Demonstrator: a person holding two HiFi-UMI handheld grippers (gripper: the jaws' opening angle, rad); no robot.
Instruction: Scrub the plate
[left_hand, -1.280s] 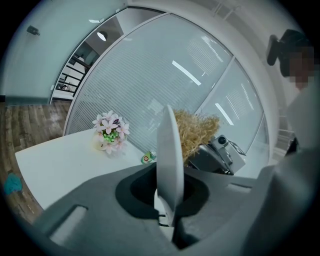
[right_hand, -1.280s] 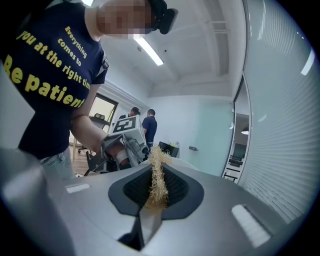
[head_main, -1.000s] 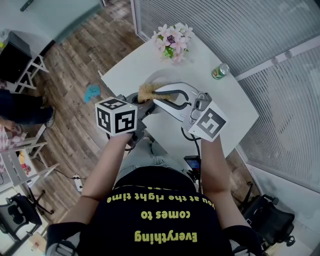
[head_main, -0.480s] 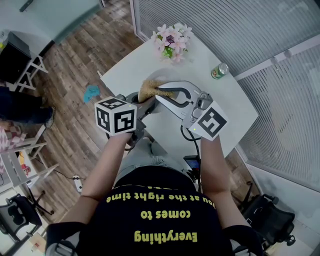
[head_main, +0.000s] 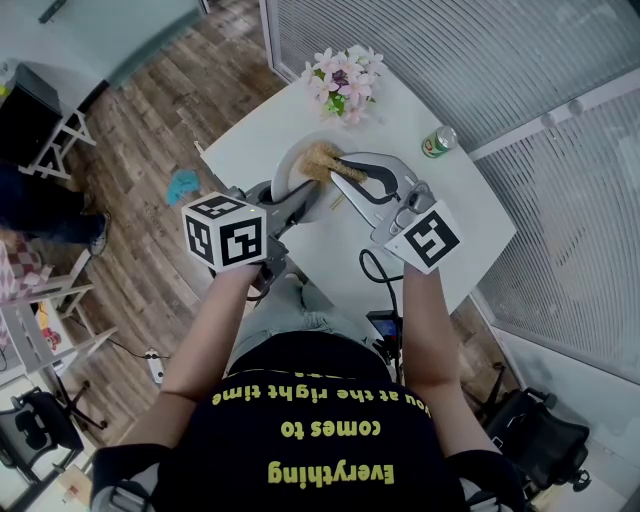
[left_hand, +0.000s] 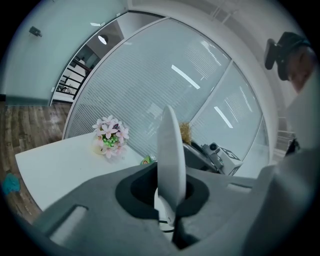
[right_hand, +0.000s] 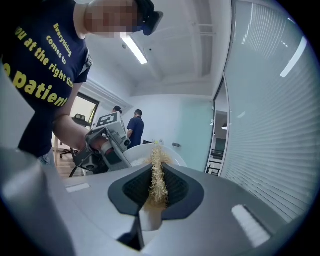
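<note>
The left gripper (head_main: 283, 200) reaches out over the white worktop (head_main: 430, 215), its fingers (left_hand: 135, 192) clamped nearly together on the rim of a white plate (head_main: 292, 165). The plate is held on edge above the worktop and shows edge-on and upright in the left gripper view. A tan fibrous scrubber (head_main: 320, 158) lies against the plate's face. It is pinched between the narrowly set fingers (right_hand: 131, 189) of the right gripper (head_main: 345, 168), which comes in level from the right. Beyond them a pot of pink flowers (head_main: 345, 80) stands on the worktop, and a green can (head_main: 440, 142) sits well apart to its right.
</note>
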